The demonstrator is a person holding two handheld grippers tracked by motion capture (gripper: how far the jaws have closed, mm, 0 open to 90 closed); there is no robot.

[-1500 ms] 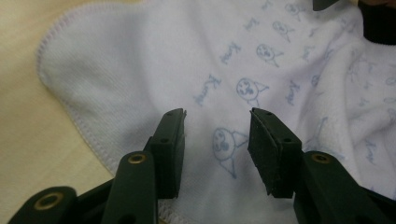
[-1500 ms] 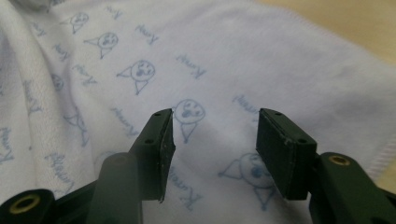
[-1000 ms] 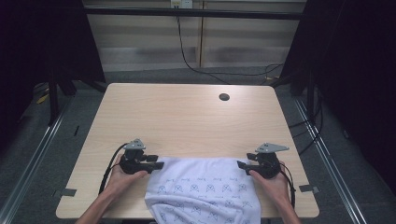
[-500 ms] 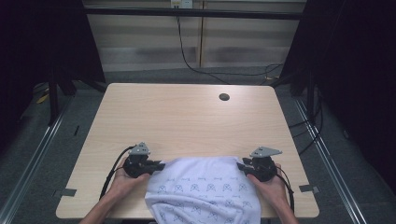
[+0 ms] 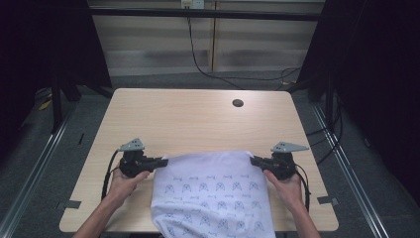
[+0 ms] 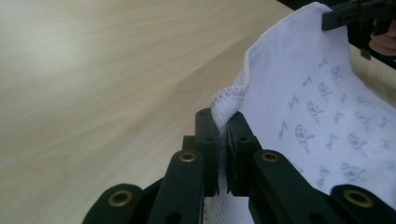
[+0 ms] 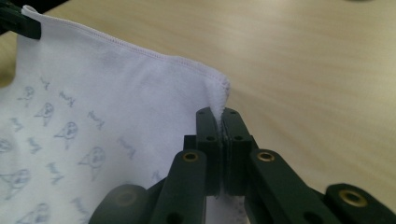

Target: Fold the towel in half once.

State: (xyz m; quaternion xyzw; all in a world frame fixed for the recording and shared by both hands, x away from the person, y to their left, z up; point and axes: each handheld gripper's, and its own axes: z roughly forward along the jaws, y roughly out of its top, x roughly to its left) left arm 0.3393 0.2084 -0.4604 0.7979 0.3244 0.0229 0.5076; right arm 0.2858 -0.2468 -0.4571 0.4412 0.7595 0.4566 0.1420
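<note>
A white cloth (image 5: 213,188) printed with small bird figures is stretched by its two far corners over the near part of the wooden table (image 5: 198,119). Its lower part hangs past the near edge. My left gripper (image 5: 162,160) is shut on the left corner, and the bunched hem (image 6: 226,98) sticks out above its pinched jaws (image 6: 222,122). My right gripper (image 5: 253,160) is shut on the right corner (image 7: 219,93), its jaws (image 7: 219,119) having just closed on the fabric. The cloth's top edge (image 7: 121,44) runs taut between the two grippers.
A round cable hole (image 5: 237,103) sits in the table's far right part. Behind the table stands a panelled wall with a black cable (image 5: 195,54) hanging down it. Dark curtains and frame posts flank both sides. Bare tabletop lies beyond the cloth.
Both grippers have closed on the cloth's far corners and risen a little. The far edge, which lay bunched on the table, is now lifted and pulled straight between them.
</note>
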